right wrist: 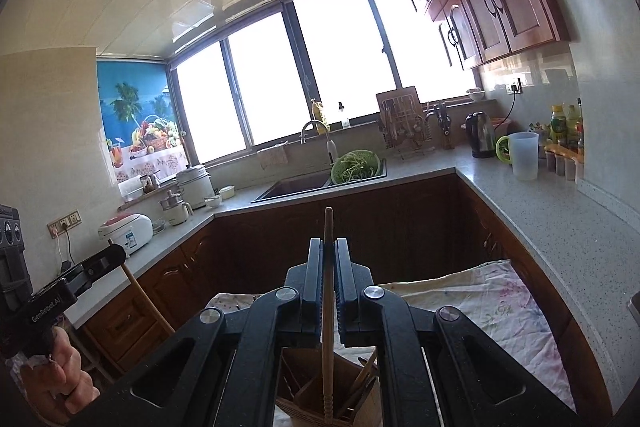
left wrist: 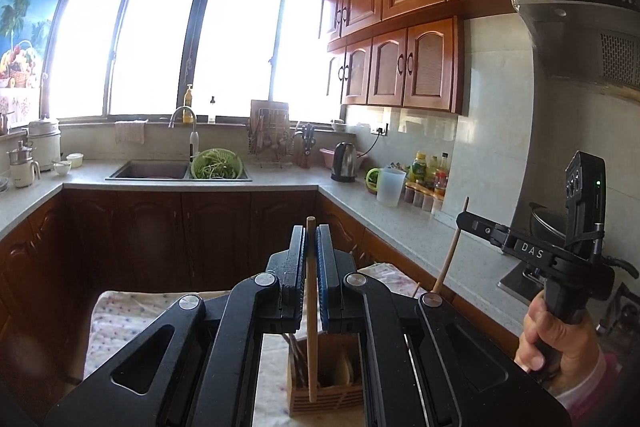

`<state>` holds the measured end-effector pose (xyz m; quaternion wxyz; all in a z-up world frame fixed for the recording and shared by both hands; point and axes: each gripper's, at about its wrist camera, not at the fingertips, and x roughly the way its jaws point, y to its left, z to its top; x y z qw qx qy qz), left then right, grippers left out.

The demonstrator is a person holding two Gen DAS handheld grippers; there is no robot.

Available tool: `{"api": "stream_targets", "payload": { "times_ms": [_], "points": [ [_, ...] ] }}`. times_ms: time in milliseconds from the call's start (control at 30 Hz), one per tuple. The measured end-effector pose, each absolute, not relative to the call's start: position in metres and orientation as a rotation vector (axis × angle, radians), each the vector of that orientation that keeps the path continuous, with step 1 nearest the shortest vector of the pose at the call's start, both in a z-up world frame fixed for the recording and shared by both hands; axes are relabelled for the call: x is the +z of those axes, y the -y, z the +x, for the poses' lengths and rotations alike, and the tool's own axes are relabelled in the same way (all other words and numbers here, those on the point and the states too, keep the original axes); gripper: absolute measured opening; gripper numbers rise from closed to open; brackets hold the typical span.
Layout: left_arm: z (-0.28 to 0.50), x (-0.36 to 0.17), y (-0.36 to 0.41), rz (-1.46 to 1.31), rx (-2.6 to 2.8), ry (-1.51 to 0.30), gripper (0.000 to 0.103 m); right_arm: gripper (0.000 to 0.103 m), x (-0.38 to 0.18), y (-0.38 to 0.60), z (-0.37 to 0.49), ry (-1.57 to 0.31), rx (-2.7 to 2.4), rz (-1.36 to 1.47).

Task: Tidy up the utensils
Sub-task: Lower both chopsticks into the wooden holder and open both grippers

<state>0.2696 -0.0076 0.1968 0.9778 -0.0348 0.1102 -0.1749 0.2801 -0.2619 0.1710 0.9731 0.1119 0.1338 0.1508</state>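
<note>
We see a pale, round wooden chopstick (left wrist: 311, 311) standing nearly upright between the fingers of our left gripper (left wrist: 311, 251), its lower end reaching down into a slatted wooden utensil holder (left wrist: 326, 393). The left jaws are drawn almost together and press on the stick from both sides. Darker utensils already stand in the holder's left compartment.

Our right gripper (right wrist: 329, 267) is likewise nearly closed on a second light wooden chopstick (right wrist: 328, 327), one with turned grooves near its lower end, which also dips into the same holder (right wrist: 316, 387), where more wooden utensils lean to the right. From the left wrist camera, that right gripper (left wrist: 464, 217) shows at the right edge, the stick (left wrist: 451, 251) slanting down from it, with our right hand (left wrist: 560, 339) wrapped around the handle.

The holder sits on a white cloth with a faint floral print (right wrist: 492, 303), spread over a surface we cannot identify. Beyond it runs a speckled grey countertop (left wrist: 404, 207) with a sink (left wrist: 152, 171), a green colander of greens (left wrist: 216, 164), a steel electric kettle (left wrist: 345, 161), and a translucent plastic jug (left wrist: 390, 187) under a bright window.
</note>
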Motion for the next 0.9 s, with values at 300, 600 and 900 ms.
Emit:
{"api": "stream_targets", "payload": {
  "times_ms": [300, 600, 900],
  "points": [
    [0.307, 0.169, 0.015, -0.104, -0.317, -0.236, 0.004, 0.005, 0.15, 0.26, 0.305, -0.291, 0.292, 0.233],
    [0.316, 0.12, 0.014, -0.156, -0.291, -0.286, 0.004, 0.005, 0.112, 0.256, 0.298, -0.288, 0.277, 0.244],
    [0.321, 0.09, 0.01, -0.203, -0.269, -0.363, 0.005, 0.005, 0.095, 0.266, 0.29, -0.285, 0.243, 0.274]
  ]
}}
